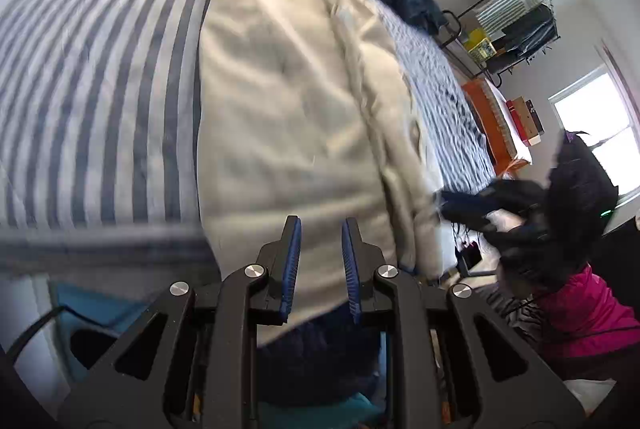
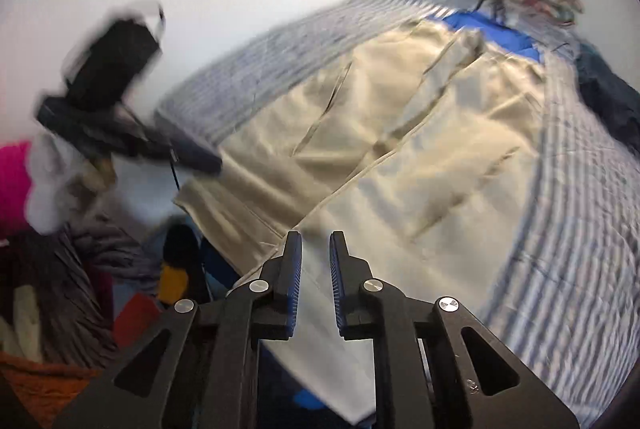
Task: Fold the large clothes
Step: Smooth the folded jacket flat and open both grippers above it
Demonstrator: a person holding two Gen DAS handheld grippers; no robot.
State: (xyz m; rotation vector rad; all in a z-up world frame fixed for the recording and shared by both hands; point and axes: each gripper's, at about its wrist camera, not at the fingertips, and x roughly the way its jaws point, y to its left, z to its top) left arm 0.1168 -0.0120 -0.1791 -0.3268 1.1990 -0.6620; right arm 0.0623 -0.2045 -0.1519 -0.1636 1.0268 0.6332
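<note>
The striped bed (image 1: 100, 89) carries a beige garment (image 2: 420, 149) spread flat, its blue collar (image 2: 492, 29) at the far end. The left tool (image 1: 320, 229) and right tool (image 2: 316, 241) hover over its hem, jaws parted, holding nothing.

Left gripper (image 1: 320, 229), right gripper (image 2: 316, 243): black angular plastic frames with triangular cutouts, silver round screws at pivots, blue ribbed pads (image 2: 295, 281) lining both fingers.
</note>
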